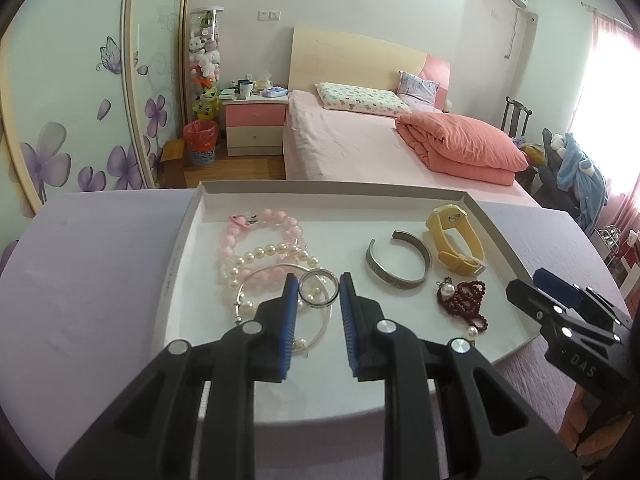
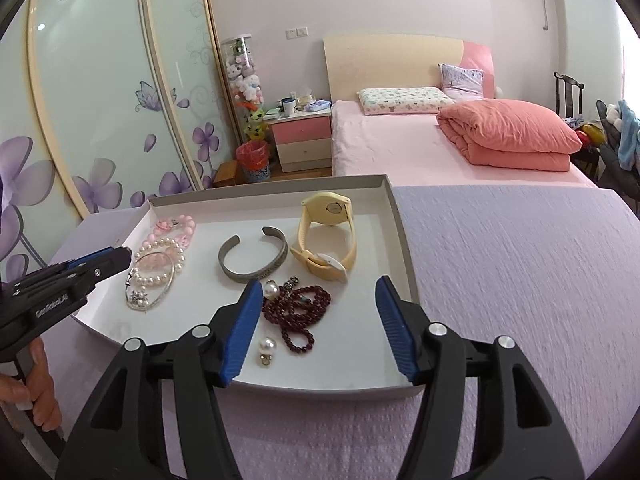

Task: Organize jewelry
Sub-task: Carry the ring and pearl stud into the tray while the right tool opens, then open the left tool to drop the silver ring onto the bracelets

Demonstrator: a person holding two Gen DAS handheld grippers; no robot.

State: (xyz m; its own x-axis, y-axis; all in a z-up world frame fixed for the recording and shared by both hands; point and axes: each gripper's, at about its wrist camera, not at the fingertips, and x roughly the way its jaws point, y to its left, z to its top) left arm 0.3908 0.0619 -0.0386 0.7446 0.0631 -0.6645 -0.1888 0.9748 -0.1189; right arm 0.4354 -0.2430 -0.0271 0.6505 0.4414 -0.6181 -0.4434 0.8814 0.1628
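A shallow white tray on the lilac table holds jewelry. At its left lie a pink bead bracelet, a pearl bracelet and a thin silver bangle. My left gripper holds a silver ring between its fingertips above them. A grey metal cuff, a yellow watch and a dark red bead string lie to the right. My right gripper is open above the red beads.
The table has a lilac textured cloth. Behind it are a pink bed, a folded coral quilt, a nightstand and a flowered wardrobe. A hand holds the left gripper.
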